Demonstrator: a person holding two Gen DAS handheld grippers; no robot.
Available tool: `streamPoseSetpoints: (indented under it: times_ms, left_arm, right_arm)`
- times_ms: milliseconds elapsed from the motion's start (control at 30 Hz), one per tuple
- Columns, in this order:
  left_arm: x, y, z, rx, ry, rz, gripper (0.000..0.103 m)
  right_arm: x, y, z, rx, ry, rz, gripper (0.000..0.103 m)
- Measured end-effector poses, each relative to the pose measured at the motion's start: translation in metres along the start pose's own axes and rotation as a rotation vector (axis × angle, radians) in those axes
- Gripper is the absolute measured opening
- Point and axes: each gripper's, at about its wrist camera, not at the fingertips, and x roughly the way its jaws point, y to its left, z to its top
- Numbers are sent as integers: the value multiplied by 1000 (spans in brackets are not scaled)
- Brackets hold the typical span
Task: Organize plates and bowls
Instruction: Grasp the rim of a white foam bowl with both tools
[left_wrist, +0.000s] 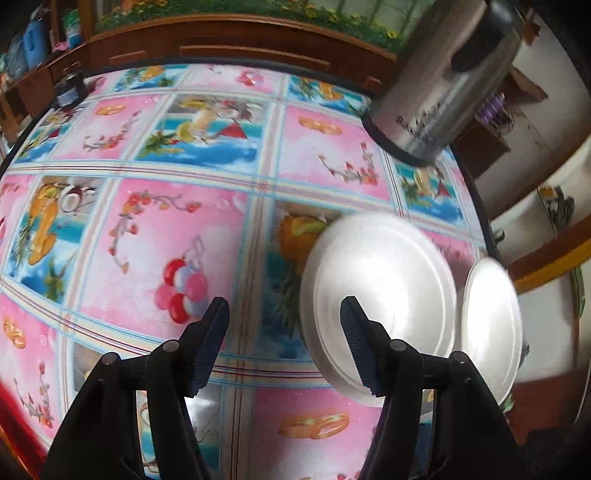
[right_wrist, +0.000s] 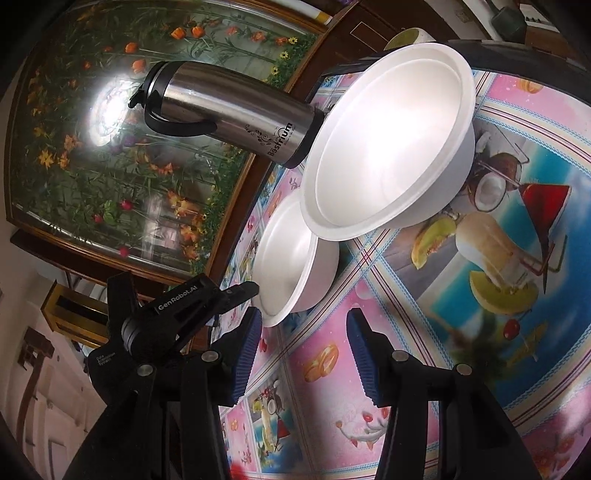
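Two white bowls stand on the fruit-print tablecloth (right_wrist: 436, 280), both on the near side of the steel Bastrium flask (right_wrist: 236, 122). The larger bowl (right_wrist: 388, 140) sits right against the flask's base; the smaller bowl (right_wrist: 291, 266) lies just beside it, nearer the cameras, and their rims seem to overlap.

The right gripper (right_wrist: 303, 358) has its jaws spread with nothing between them; the smaller bowl's rim lies just ahead of its left finger. The left gripper (left_wrist: 284, 347) is likewise spread and empty, pointing down at the cloth, with the larger bowl (left_wrist: 380, 295) behind its right finger and the smaller bowl (left_wrist: 493, 328) beyond that.
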Motion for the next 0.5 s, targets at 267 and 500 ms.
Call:
streamPoseSetpoints:
  times_ms: [267,500]
  left_arm:
    - [2,-3,-11,49,4,-31,12]
    - [-8,2,-23,68,19,-47,10]
  right_arm:
    - [8,-5,3,-9,-12,-3,50]
    - [16,-12,4,24,24,17,50]
